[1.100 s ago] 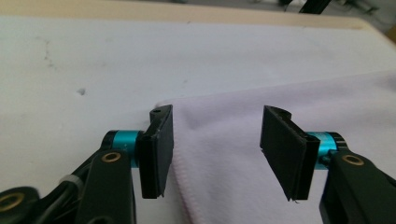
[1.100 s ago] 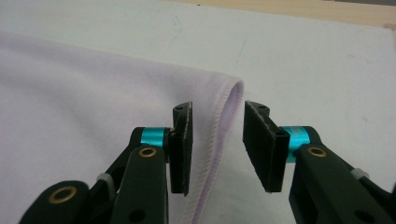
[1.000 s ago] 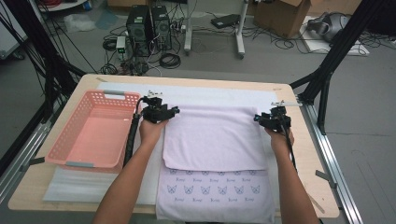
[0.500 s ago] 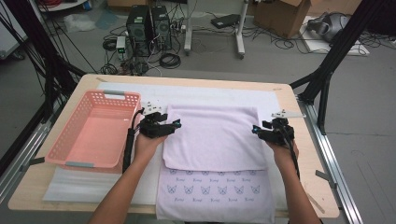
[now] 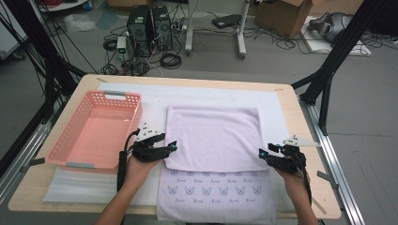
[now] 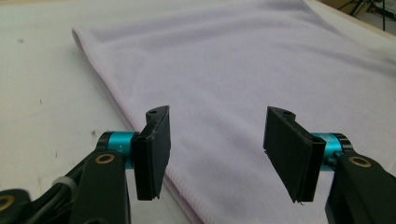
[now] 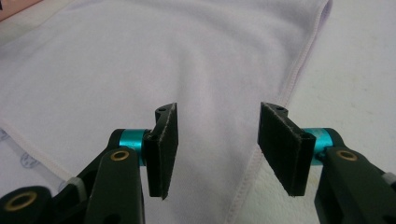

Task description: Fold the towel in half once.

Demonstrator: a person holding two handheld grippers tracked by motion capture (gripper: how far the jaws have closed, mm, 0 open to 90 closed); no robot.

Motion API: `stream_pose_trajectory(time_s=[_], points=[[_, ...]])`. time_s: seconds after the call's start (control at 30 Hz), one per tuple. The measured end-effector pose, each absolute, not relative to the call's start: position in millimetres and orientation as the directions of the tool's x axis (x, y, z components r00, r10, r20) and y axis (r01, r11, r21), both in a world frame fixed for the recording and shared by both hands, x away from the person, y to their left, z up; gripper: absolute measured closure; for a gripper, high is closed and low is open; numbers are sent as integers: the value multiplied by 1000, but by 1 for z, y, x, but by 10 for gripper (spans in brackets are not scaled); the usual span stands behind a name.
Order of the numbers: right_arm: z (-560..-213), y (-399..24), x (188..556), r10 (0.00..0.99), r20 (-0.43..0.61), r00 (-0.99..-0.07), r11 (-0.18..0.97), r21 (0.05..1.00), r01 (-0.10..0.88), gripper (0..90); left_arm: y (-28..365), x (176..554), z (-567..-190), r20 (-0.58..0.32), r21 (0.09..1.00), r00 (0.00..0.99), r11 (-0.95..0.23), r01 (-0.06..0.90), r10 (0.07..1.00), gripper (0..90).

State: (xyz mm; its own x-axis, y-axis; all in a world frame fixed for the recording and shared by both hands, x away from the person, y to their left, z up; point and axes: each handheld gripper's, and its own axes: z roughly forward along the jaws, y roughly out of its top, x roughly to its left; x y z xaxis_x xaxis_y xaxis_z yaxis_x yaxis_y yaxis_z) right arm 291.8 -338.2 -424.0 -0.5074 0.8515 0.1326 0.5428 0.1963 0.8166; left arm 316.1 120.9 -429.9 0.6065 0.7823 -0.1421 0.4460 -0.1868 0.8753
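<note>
your left tongs [image 5: 170, 149] sit at the near left corner of the lilac towel [image 5: 213, 137] and your right tongs [image 5: 264, 154] at its near right corner, both spread with nothing pinched; over the last second the right jaws have been opening, while the left ones opened and then closed a little. the towel lies folded over on the white mat [image 5: 277, 112] in the middle of the surface, its folded layer stopping short of the printed strip [image 5: 216, 190] nearest you. the risk, as i judge it, is an uneven grab: in the left gripper view the hem [image 6: 119, 105] runs under the left jaw, so closing there could catch one layer alone or miss the edge. in the right gripper view the seam [image 7: 299, 70] passes between the jaws, a better line. if one side bites before the other, the fold will skew, and dragging could pull the mat toward the pink basket [image 5: 96, 131].
</note>
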Motion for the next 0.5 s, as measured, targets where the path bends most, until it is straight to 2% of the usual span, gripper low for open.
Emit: stream_pose_trajectory(time_s=[0.1, 0.3, 0.5], points=[[-427, -338, 289, 851, 130, -509, 204, 812, 547, 470, 124, 310, -435, -127, 864, 603, -211, 457, 788, 476], [-434, -339, 273, 864, 105, -493, 225, 795, 563, 482, 131, 289, -440, -166, 842, 598, -203, 500, 784, 476], [-434, -342, 262, 865, 78, -496, 248, 792, 557, 504, 134, 276, -447, -161, 823, 608, -234, 517, 778, 492]])
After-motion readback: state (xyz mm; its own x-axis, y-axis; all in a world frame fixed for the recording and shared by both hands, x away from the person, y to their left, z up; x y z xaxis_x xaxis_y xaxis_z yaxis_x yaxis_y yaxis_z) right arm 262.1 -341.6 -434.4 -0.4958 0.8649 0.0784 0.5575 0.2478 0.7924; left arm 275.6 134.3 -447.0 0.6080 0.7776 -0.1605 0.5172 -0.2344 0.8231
